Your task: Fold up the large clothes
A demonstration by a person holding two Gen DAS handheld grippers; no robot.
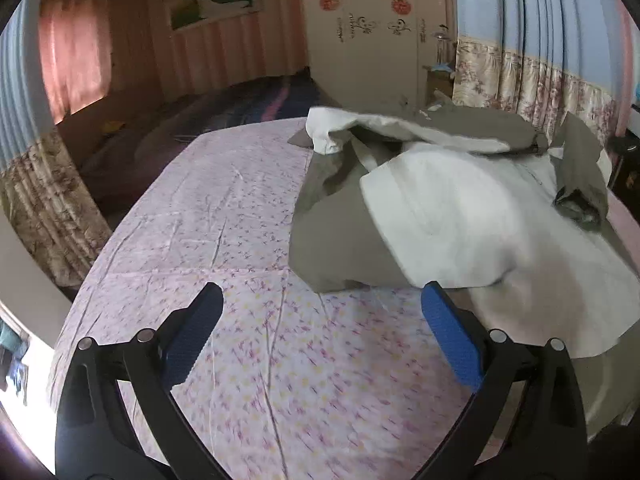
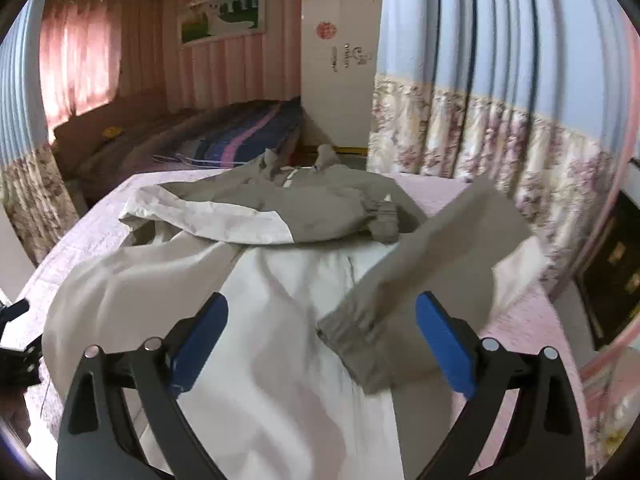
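A large olive-grey and white jacket [image 1: 432, 208] lies rumpled on the bed's pink floral sheet [image 1: 224, 216], off to the right in the left wrist view. My left gripper [image 1: 322, 292] hangs open over bare sheet just in front of the jacket's near hem, with nothing between its blue pads [image 1: 448, 332]. In the right wrist view the jacket [image 2: 280, 272] is spread out with one sleeve [image 2: 320, 216] folded across the chest. The other sleeve [image 2: 420, 264] looks blurred, and its cuff lies between the fingers of my open right gripper [image 2: 322, 300]. The pads do not press on it.
A second bed with a dark striped blanket [image 2: 240, 136] stands behind, and a white wardrobe [image 2: 340, 60] beyond it. Blue and floral curtains [image 2: 500, 120] hang close on the right, with a dark cabinet [image 2: 612, 264] below them. The sheet [image 2: 520, 312] ends near the right edge.
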